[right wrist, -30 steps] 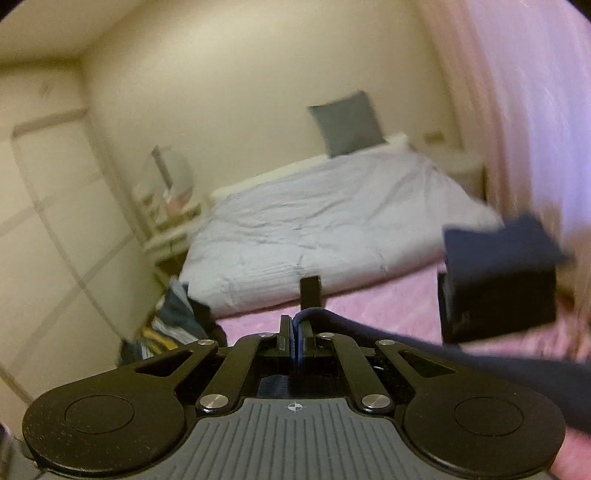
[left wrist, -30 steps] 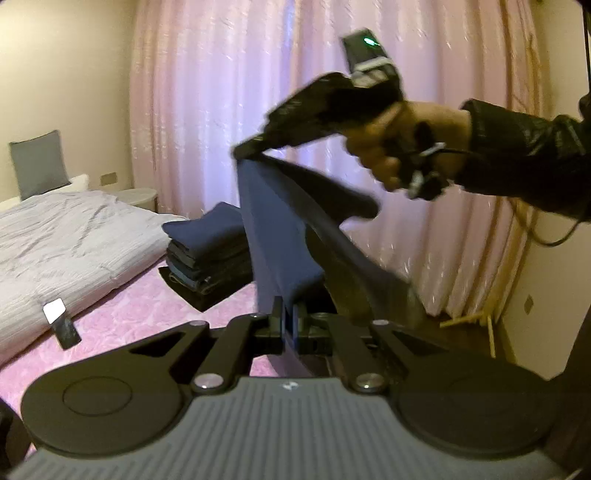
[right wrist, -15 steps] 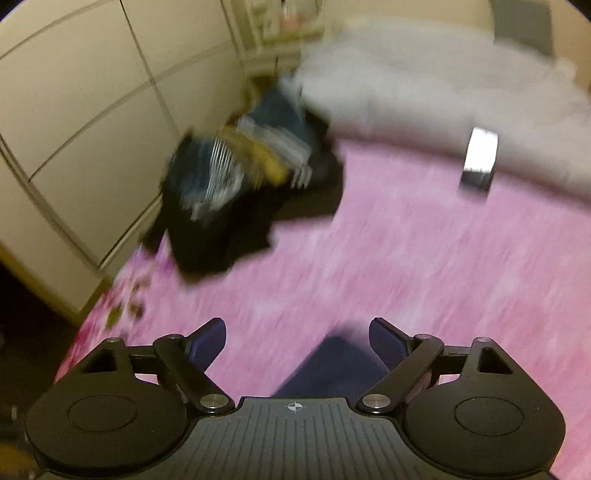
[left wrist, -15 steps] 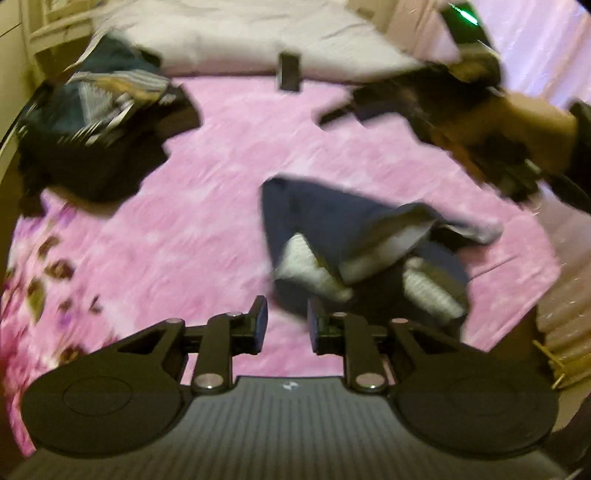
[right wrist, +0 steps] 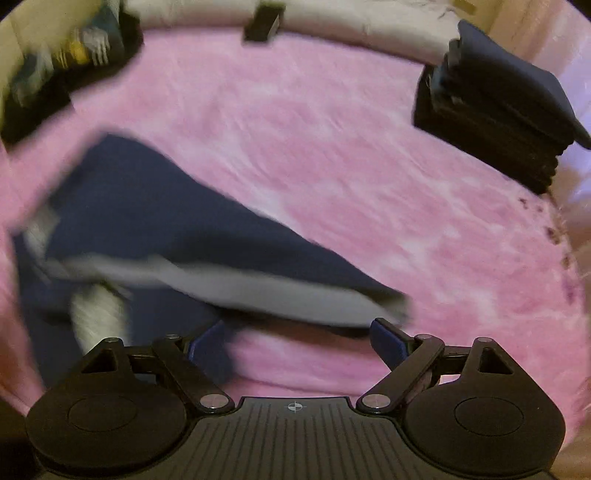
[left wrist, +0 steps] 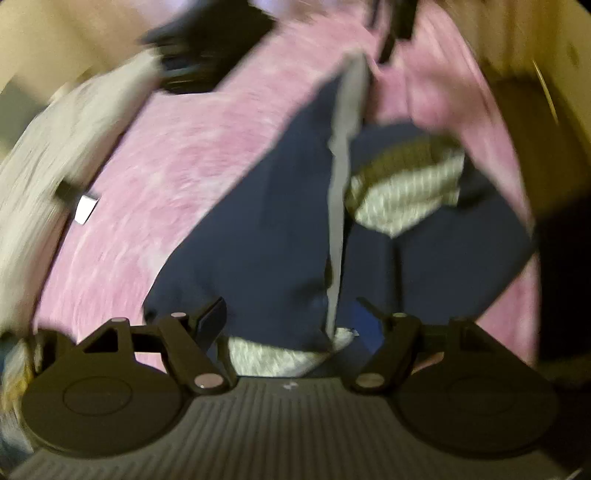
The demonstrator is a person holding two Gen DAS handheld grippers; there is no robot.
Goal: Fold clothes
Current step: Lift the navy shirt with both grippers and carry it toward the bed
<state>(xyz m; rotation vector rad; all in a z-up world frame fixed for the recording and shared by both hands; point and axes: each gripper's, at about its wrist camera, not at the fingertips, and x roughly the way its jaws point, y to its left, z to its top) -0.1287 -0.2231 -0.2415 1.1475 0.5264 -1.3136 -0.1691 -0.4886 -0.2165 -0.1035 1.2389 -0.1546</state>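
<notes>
The place was a bedroom in a home. A wide bed was covered with a soft pink blanket (right wrist: 332, 166), and a pale grey quilt (right wrist: 351, 22) lay bunched along its far side. On the blanket stood a neat stack of folded dark clothes (right wrist: 495, 110), while a loose heap of mixed unfolded clothes (right wrist: 62, 62) sat at the opposite corner. A navy blue garment with a grey lining (left wrist: 266, 229) lay spread on the blanket. Cream-coloured walls (left wrist: 55, 37) closed the room, though the blur hid finer details.
</notes>
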